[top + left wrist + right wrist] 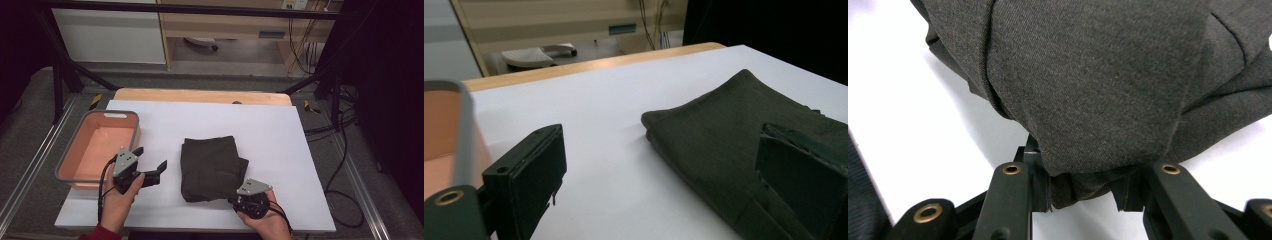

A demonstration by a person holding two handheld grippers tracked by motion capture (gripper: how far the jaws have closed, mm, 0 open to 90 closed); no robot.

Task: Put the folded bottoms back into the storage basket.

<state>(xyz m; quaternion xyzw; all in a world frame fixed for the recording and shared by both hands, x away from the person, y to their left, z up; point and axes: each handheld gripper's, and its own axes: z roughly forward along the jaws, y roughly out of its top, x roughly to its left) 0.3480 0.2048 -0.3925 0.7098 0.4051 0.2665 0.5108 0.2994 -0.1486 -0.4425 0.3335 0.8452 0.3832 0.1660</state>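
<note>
A folded dark grey-green cloth [210,167] lies in the middle of the white table top [280,135]. My right gripper [239,201] sits at the cloth's near right corner, held in a hand. In the right gripper view its jaws [1083,192] pinch a bunched edge of the cloth [1088,75]. My left gripper [151,157] hovers open between the basin and the cloth, with nothing between its fingers. In the left gripper view it [659,170] points toward the cloth [734,135], whose left edge lies ahead of the right-hand jaw.
A salmon-pink basin with a grey rim [65,160] stands at the table's left, close beside the left gripper, and is seen again at the left of its view [454,130]. A wooden strip [200,95] runs along the far edge. Cables hang at the right.
</note>
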